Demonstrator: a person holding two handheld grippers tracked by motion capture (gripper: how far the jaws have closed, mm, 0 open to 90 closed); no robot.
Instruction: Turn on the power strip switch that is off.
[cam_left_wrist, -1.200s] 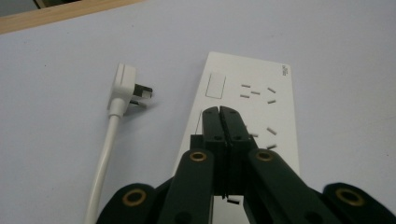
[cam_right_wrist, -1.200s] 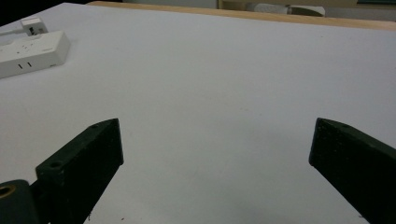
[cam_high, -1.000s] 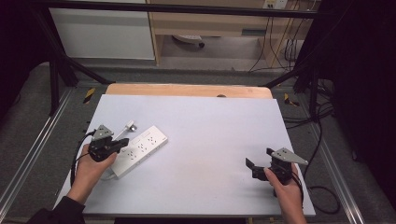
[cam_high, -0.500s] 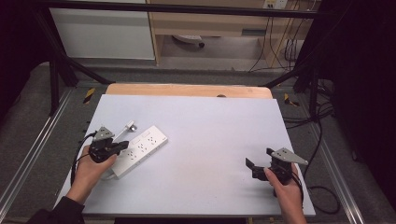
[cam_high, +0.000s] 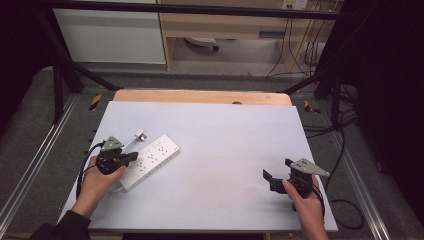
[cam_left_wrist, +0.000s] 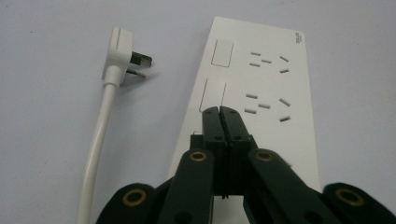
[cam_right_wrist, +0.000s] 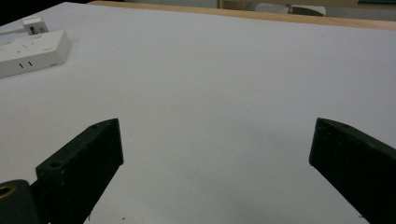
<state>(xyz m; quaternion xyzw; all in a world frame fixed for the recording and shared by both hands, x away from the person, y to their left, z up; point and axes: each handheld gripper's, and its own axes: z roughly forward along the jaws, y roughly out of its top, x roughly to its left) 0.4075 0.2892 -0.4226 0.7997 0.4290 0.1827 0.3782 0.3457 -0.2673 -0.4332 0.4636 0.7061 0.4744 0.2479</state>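
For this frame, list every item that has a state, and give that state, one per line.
White multi-socket power strip: lying flat on the table, all visible sockets empty.
White angled plug on its white cable: unplugged, lying beside the strip.
Left gripper: jaws pressed shut, tips over the strip near a rectangular switch.
Right gripper: jaws wide open, nothing between them, above bare table.
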